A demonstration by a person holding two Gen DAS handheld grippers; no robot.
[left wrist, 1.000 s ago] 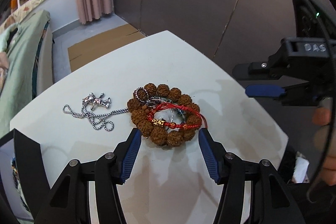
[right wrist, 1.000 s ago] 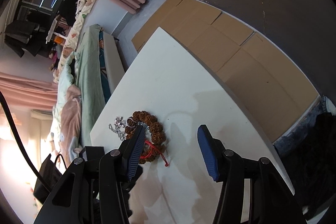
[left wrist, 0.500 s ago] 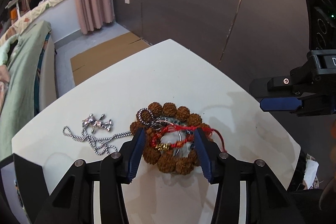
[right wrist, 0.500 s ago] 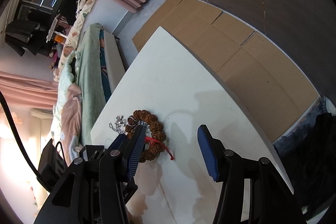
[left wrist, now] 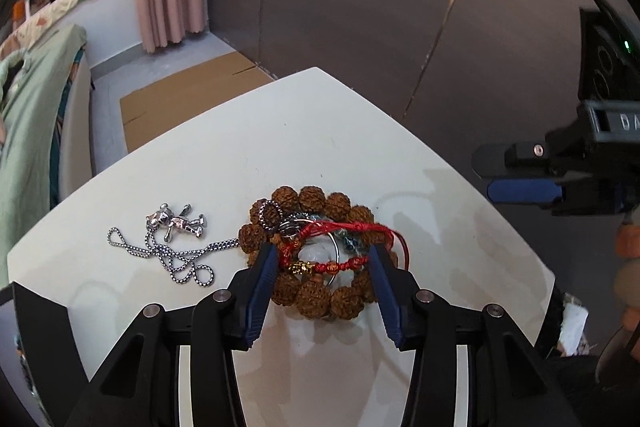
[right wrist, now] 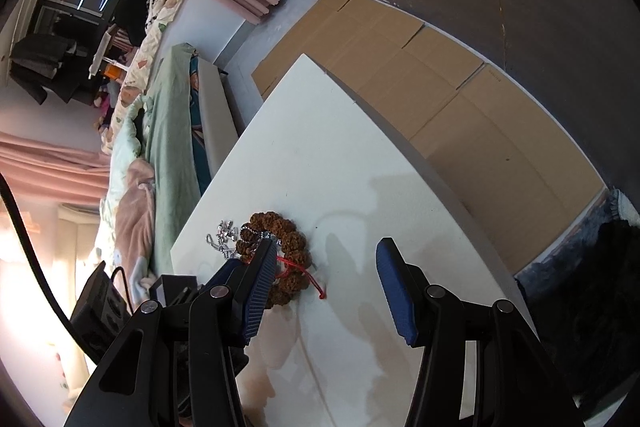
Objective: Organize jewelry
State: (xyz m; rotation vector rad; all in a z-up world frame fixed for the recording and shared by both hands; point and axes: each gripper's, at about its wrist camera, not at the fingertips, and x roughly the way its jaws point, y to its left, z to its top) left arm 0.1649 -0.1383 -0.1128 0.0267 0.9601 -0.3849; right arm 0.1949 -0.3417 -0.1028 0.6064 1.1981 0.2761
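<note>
Left wrist view: left gripper (left wrist: 322,263) angled down over a white table (left wrist: 280,131); its blue pads (left wrist: 262,283) stand about half apart and have just been closing in; the pile of jewelry lies between them
Left jaws, contact: both pads sit against the sides of the brown seed-bead bracelet (left wrist: 312,255), the left pad at its left edge, the right pad at its right edge; whether they truly press on the beads I cannot tell
Jewelry pile: the seed-bead bracelet forms a ring flat on the table; across it lies a red cord bracelet (left wrist: 340,247) with a small gold charm (left wrist: 300,268); a thin silver hoop (left wrist: 336,259) and a dark ring (left wrist: 271,214) rest on it too
Necklace: a silver ball-chain necklace (left wrist: 176,255) with a small silver bear pendant (left wrist: 176,223) lies just left of the bracelet; one end of the chain reaches the beads
Right wrist view: right gripper (right wrist: 326,279) hovers over the same table; jaws about half apart with only bare tabletop between them; it holds nothing; the bead pile sits beside and partly behind its left pad
Right gripper, from the left view: seen at the right edge, above the table and well apart from the jewelry
Containers: I can tell of no box or tray for the jewelry
</note>
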